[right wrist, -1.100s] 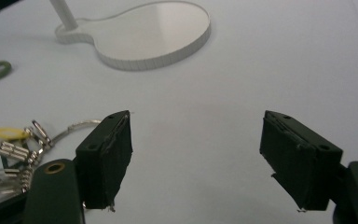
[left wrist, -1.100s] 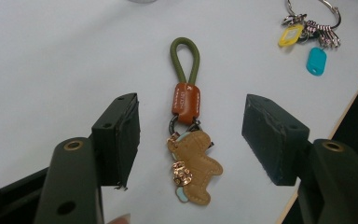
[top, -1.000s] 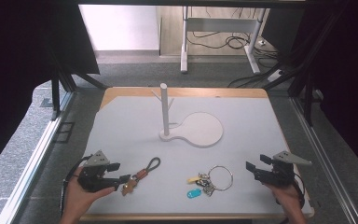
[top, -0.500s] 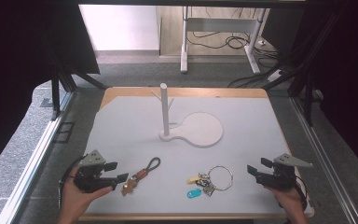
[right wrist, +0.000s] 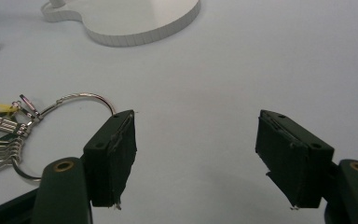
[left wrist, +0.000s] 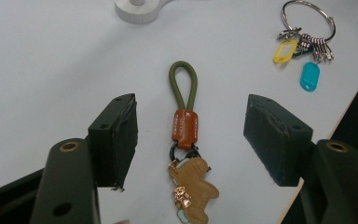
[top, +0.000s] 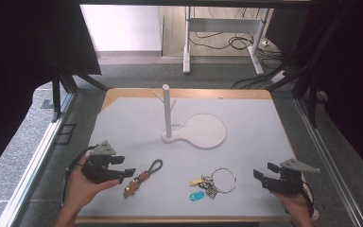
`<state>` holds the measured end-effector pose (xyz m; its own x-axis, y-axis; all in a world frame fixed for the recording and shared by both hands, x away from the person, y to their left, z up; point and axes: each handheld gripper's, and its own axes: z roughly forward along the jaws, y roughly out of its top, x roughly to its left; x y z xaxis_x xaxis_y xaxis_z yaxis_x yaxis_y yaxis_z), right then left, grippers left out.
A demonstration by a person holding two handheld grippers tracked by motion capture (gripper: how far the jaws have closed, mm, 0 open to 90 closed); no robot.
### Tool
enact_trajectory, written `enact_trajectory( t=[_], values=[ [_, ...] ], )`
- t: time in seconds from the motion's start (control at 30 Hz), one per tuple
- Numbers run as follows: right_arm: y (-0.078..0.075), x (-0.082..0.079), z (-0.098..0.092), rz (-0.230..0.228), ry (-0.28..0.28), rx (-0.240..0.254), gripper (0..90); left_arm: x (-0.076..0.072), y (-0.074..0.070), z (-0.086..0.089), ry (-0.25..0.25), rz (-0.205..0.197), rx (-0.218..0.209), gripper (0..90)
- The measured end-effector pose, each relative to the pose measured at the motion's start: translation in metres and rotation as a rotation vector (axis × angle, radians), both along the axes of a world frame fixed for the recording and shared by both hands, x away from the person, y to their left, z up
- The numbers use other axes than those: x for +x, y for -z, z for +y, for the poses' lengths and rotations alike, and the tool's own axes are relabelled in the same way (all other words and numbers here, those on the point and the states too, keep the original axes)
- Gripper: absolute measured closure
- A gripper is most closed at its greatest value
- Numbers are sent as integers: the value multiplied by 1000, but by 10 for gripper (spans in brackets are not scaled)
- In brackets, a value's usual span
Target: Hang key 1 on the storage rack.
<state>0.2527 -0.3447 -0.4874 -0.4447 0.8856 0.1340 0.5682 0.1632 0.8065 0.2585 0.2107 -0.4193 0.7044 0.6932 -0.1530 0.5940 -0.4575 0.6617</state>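
A keychain (top: 142,177) (left wrist: 185,140) with an olive cord loop, a brown leather tab and a tan charm lies on the white table near the front left. My left gripper (top: 126,174) (left wrist: 189,140) is open, its jaws on either side of the keychain without touching it. A large metal key ring (top: 215,182) (right wrist: 51,121) with keys and yellow and blue tags lies front centre-right. My right gripper (top: 262,174) (right wrist: 196,156) is open just right of the ring, with bare table between its jaws. A white stand (top: 194,130) with an upright post (top: 167,109) sits mid-table.
The table's front edge (top: 184,219) runs close behind both hands. Dark frame rails (top: 42,146) border the table on the left and right. A desk frame with cables (top: 227,38) stands on the floor beyond the far edge.
Both grippers have shifted slightly toward the front edge of the table. The keychain and key ring lie where they were.
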Motion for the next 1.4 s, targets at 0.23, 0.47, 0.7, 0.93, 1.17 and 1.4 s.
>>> enact_trajectory(
  t=[0.23, 0.47, 0.7, 0.93, 1.17, 1.4],
  values=[
    [3, -4, 0, 16, 9, -26, 296, 14, 2, -10, 41, 23, 49, 373],
    [4, -5, 1, 19, 22, -35, 301, 21, 6, -21, 78, 51, 106, 403],
    [5, -6, 5, 18, 6, -52, 303, 27, 9, -31, 115, 88, 178, 423],
    [5, -6, 4, 17, 6, -49, 303, 30, 16, -35, 112, 118, 219, 426],
    [5, -6, 2, 18, 10, -54, 309, 33, 20, -40, 124, 134, 237, 447],
    [7, -6, 5, 32, 4, -70, 316, 38, 29, -47, 164, 175, 290, 454]
  ],
)
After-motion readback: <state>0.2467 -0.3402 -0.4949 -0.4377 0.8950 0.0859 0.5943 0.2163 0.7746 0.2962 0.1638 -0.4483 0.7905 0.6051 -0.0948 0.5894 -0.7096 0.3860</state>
